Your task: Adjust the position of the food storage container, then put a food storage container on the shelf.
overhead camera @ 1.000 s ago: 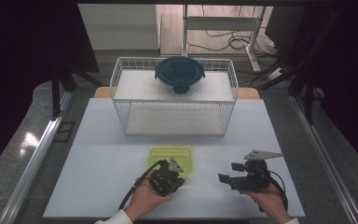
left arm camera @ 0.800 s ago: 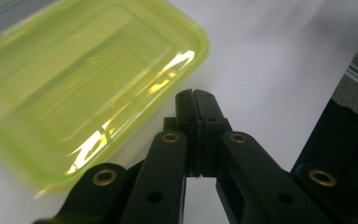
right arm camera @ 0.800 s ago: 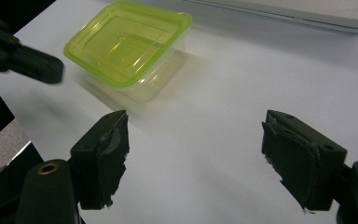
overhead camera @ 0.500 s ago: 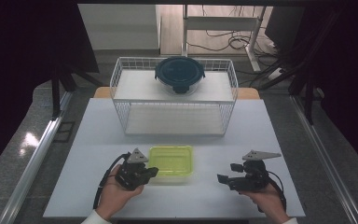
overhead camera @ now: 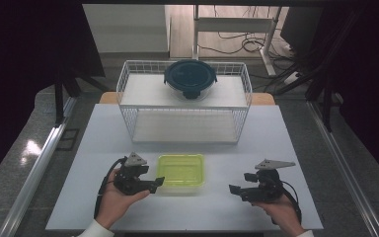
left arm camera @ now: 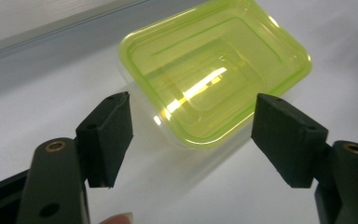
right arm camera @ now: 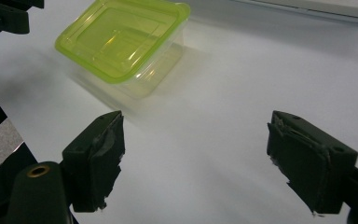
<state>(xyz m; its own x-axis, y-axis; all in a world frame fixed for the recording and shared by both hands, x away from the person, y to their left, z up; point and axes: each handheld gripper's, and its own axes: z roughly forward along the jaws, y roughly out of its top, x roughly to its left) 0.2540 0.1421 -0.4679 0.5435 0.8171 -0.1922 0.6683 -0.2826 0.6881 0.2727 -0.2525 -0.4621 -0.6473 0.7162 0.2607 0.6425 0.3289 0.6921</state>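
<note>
Your left tool (overhead camera: 154, 183) sat with its jaws spread wide and gripped nothing, its tips just beside the left edge of the yellow-green lidded container (overhead camera: 180, 170), which rested on the white worktop (overhead camera: 79, 163) in front of the wire basket (overhead camera: 128, 84). In the left gripper view the container (left arm camera: 214, 70) lay just ahead of the gap between the jaws. Your right tool (overhead camera: 237, 190) was likewise spread and empty, well apart from the container on its right side. A round dark-lidded container (overhead camera: 190, 78) sat on top of the basket.
</note>
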